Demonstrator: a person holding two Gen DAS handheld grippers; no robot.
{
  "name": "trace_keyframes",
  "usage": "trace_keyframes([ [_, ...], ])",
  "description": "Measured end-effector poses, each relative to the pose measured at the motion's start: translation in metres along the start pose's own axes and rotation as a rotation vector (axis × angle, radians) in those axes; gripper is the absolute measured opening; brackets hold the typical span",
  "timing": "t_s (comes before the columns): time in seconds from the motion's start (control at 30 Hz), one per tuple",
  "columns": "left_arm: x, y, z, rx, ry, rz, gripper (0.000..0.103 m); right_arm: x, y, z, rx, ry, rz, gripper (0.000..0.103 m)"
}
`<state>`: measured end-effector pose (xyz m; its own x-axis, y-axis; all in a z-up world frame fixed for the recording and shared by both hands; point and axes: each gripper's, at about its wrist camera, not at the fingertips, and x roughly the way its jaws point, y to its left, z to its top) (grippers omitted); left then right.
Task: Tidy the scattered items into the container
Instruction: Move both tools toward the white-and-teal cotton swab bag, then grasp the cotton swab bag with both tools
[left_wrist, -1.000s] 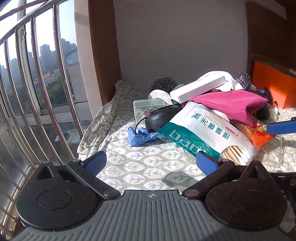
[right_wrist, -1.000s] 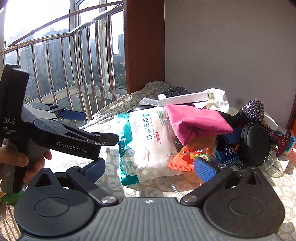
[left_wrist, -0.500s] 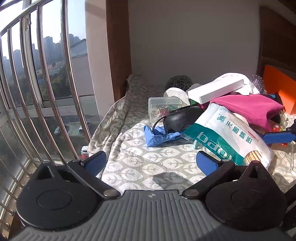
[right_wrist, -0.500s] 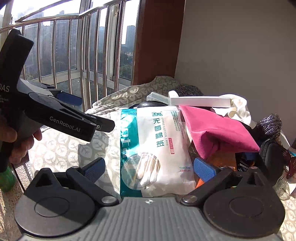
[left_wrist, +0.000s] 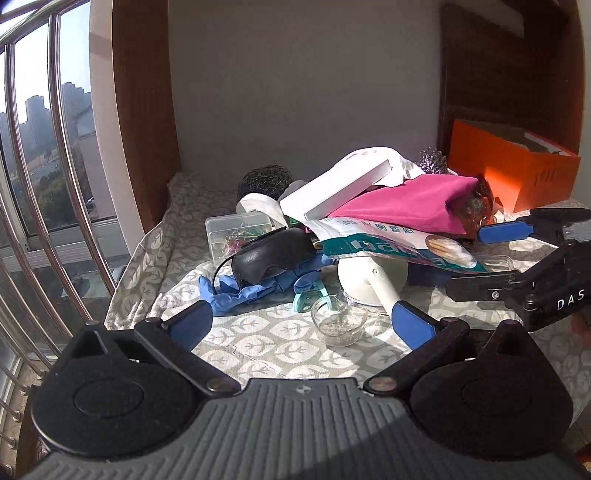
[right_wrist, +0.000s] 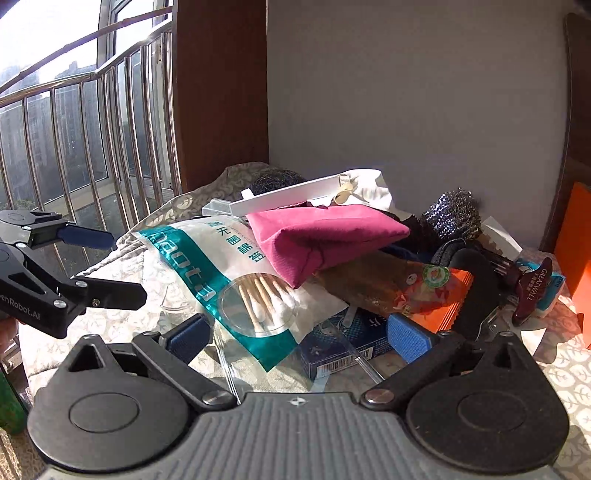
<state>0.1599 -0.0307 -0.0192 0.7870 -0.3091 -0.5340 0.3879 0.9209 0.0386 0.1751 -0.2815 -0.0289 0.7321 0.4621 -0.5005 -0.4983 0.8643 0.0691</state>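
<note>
- Left gripper (left_wrist: 301, 323) gapes wide and holds nothing, over the patterned cloth (left_wrist: 258, 343) near a small glass dish (left_wrist: 338, 325); right gripper (right_wrist: 299, 338) is equally wide and empty, at the cotton-swab bag (right_wrist: 225, 273).
- The heaped pile, topped by a magenta pouch (right_wrist: 317, 236), seems to overfill a clear container (right_wrist: 354, 354), its rim barely visible; pulling the bag could topple things.
- Only the left view shows the blue glove (left_wrist: 240, 291); only the right shows the corkscrew (right_wrist: 532, 288).

Two scourers: a dark one (left_wrist: 264, 180) at 11 o'clock in the pile, a silver one (right_wrist: 451, 215) at 1 o'clock. One swab bag (right_wrist: 236, 275), one magenta cloth (left_wrist: 410, 205), one white box (left_wrist: 338, 194), one eye mask (left_wrist: 273, 254), one glass bowl (left_wrist: 339, 325), one blue glove (left_wrist: 240, 293), one orange box (left_wrist: 511, 173).
</note>
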Motion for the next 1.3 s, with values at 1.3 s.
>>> trace_keyframes([
  [1.3, 0.055, -0.024, 0.005, 0.149, -0.025, -0.216, 0.103, 0.036, -0.016, 0.007, 0.186, -0.002, 0.145, 0.091],
])
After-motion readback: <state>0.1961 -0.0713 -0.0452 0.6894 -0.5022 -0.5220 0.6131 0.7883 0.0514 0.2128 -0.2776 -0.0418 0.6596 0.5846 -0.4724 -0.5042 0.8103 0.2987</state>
